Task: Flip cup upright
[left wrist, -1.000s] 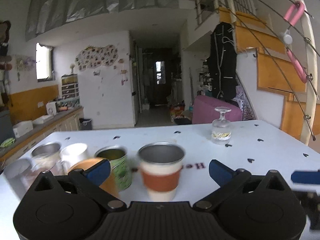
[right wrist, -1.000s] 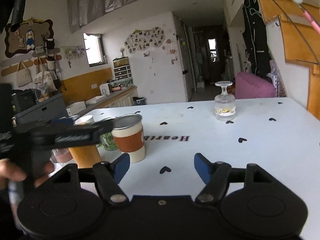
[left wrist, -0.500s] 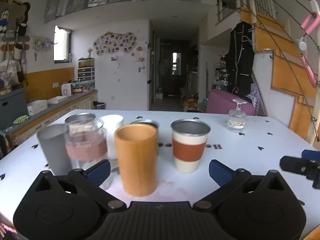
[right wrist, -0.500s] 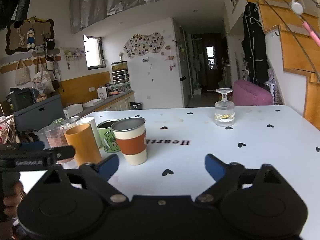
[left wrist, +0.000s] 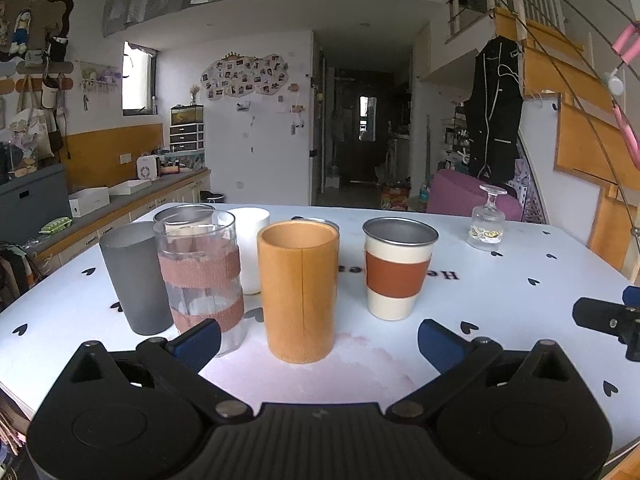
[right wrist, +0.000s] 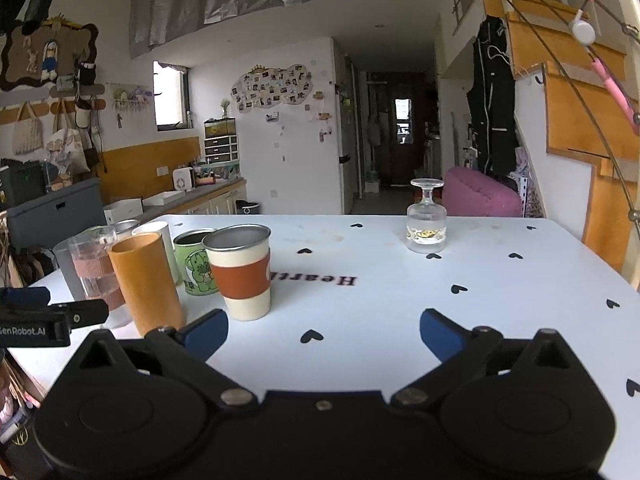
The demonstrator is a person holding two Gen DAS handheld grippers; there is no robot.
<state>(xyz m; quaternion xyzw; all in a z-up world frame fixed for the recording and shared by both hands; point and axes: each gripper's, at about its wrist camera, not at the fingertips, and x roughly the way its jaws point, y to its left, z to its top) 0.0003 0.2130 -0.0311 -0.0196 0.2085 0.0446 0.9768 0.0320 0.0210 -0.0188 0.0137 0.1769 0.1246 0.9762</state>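
Note:
A clear stemmed glass cup (right wrist: 426, 220) stands upside down, foot up, on the far right of the white table (right wrist: 380, 308); it also shows in the left wrist view (left wrist: 486, 224). My right gripper (right wrist: 323, 330) is open and empty, well short of the glass. My left gripper (left wrist: 318, 340) is open and empty, just in front of an upright orange cup (left wrist: 298, 292). A white cup with a brown sleeve (left wrist: 398, 270) stands upright to the right of the orange cup.
Several upright cups crowd the table's left: a grey tumbler (left wrist: 134, 278), a clear glass with pink bands (left wrist: 200, 272), a white cup (left wrist: 248, 252), a green printed cup (right wrist: 196, 260). The right gripper's finger (left wrist: 608, 318) shows at the left view's right edge.
My left gripper has drawn back from the brown-sleeved cup, bringing the whole cup group into view. My right gripper has opened wider and drawn back slightly.

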